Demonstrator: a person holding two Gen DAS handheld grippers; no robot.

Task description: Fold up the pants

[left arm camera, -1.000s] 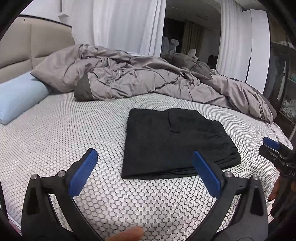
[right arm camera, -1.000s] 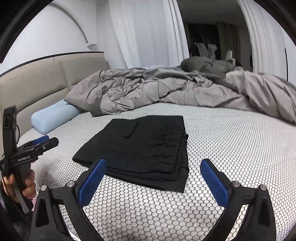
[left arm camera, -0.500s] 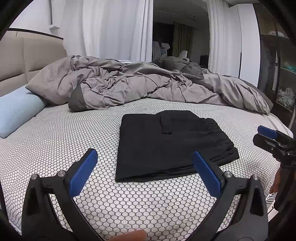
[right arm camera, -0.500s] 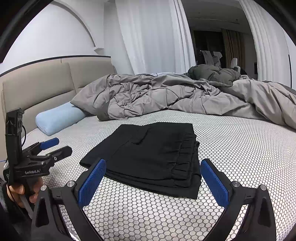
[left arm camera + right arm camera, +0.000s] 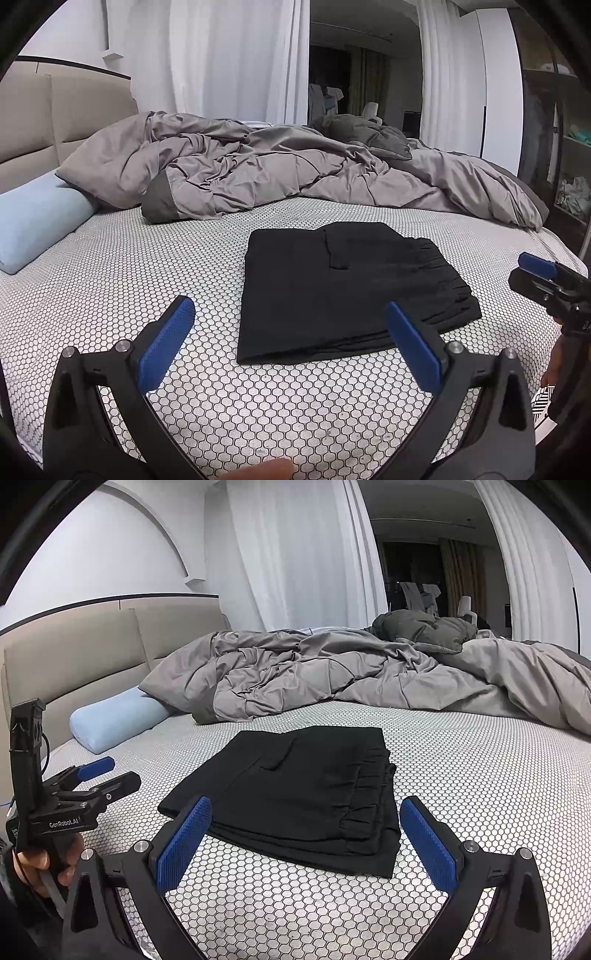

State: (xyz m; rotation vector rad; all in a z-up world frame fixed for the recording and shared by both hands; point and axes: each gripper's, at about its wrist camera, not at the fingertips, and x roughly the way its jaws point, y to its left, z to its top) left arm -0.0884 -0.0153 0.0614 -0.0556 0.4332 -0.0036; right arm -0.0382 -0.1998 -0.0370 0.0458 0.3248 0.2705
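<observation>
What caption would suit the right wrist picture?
Folded black pants lie on the bed, framed by the open right hand-held gripper.

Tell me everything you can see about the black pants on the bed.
The black pants lie folded into a flat, roughly rectangular stack of several layers on the honeycomb-patterned bed cover. The fabric looks soft and matte. A gathered, ruffled waistband edge shows along the stack's right side, and a pocket flap sits on top. Only the cover touches them; the left gripper and right gripper are both open, apart from them.

Folded pants (image 5: pixel 314 786) lying on the bed (image 5: pixel 480 775)
The right tool (image 5: pixel 303 834) is hovering wide open before them; the left tool (image 5: pixel 107 779) is waiting apart.
</observation>
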